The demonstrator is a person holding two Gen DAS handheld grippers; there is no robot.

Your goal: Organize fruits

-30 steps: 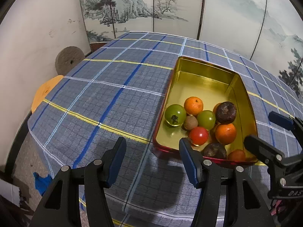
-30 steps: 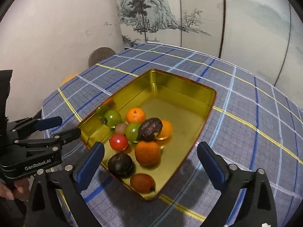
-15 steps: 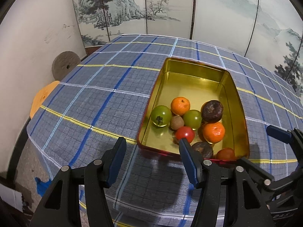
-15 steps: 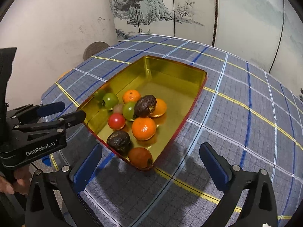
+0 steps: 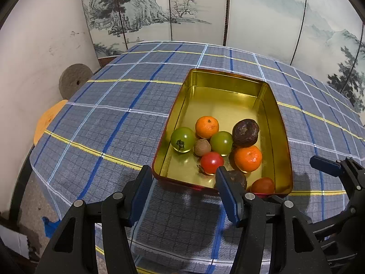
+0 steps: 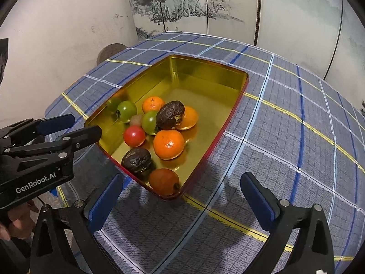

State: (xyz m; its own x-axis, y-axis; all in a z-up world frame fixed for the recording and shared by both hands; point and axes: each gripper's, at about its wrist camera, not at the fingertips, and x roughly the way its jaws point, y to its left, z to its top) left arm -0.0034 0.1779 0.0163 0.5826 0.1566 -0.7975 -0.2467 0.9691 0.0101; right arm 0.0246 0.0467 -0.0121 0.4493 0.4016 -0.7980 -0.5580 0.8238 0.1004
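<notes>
While both tools hang over the near edge of the table, the left gripper [image 5: 183, 190] has its blue pads spread apart with nothing between them, poised just short of the gold tin's [image 5: 228, 84] near wall. The right gripper [image 6: 182, 201] is spread wider, also empty, above the checked cloth [image 6: 285, 137] at the tin's near right corner. Inside the tin, bunched toward the near end, lie the fruits: a green tomato [image 5: 183, 139] at the left, a mandarin [image 5: 207, 127] behind it, a second green one [image 5: 221, 142], a small brown fruit [image 5: 202, 147], possibly a kiwi, a red tomato [image 5: 211, 162], a larger orange [image 5: 248, 158], and a wrinkled dark fruit [image 5: 245, 133]. Another dark fruit [image 6: 136, 160] and a reddish-orange one [image 6: 163, 181] rest against the near wall. A painted folding screen [image 5: 182, 9] stands behind the table.
</notes>
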